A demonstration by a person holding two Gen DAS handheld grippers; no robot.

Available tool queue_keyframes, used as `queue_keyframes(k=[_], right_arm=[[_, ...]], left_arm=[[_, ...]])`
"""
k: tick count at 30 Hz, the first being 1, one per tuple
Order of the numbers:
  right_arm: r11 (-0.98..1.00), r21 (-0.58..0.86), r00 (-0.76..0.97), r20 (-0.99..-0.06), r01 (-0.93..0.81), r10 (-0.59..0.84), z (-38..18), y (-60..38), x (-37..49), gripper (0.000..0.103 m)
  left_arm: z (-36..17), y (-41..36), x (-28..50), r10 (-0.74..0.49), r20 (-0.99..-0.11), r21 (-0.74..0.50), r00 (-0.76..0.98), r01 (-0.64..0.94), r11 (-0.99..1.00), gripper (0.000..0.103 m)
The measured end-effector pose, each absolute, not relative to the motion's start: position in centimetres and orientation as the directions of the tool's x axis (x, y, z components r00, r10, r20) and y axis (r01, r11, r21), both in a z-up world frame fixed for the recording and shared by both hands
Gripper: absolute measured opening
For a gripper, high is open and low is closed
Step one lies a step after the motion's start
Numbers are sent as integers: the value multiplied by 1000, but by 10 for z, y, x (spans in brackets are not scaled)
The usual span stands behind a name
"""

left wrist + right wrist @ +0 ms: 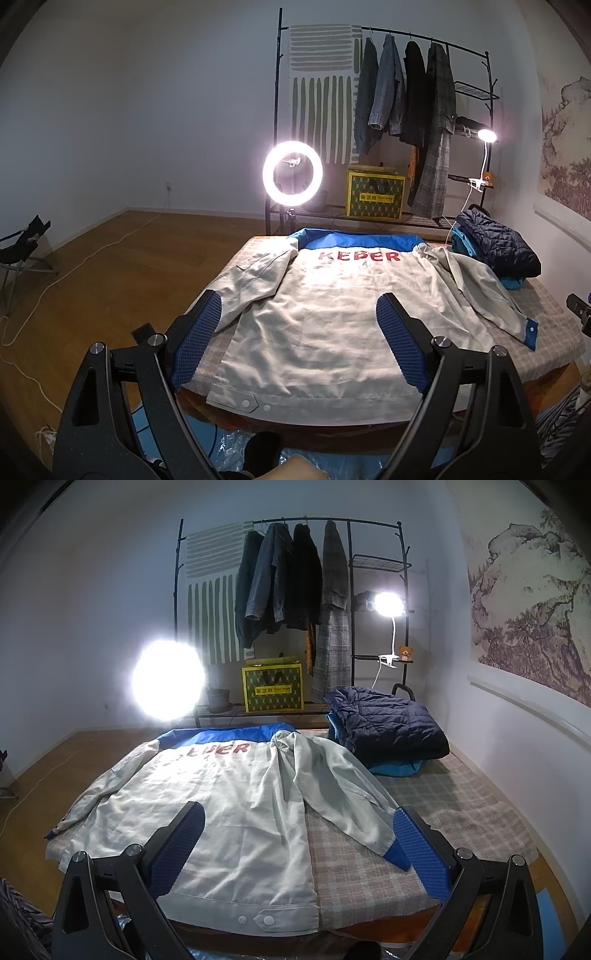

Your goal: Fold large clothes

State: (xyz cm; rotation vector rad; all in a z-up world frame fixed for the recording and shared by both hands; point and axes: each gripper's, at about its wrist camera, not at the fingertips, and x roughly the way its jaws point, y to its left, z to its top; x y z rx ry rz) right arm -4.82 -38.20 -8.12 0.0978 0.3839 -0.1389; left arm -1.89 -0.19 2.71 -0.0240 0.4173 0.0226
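A beige jacket (325, 317) with a blue yoke and red letters lies back-up and spread flat on the checked table cloth (554, 332); it also shows in the right wrist view (221, 805). Its right sleeve (332, 794) lies angled out, with a blue cuff (397, 853). My left gripper (299, 306) is open and empty, above the hem near the jacket's left side. My right gripper (299, 816) is open and empty, above the jacket's right edge, its right finger beside the blue cuff.
A folded navy quilted jacket (391, 723) sits on a blue garment at the table's far right. Behind stand a ring light (292, 171), a clothes rack (399, 92) with hanging coats, a yellow box (375, 195) and a clip lamp (388, 603). The wood floor lies to the left.
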Motion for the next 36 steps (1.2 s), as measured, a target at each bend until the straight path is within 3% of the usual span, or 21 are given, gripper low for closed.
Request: queue_keyframes(k=[36], right_arm=[[985,70,920,-371,159,-122,-77,-381,-51,103]], left_arm=[[28,6,-15,19,-392,-26,920,-32,999,88]])
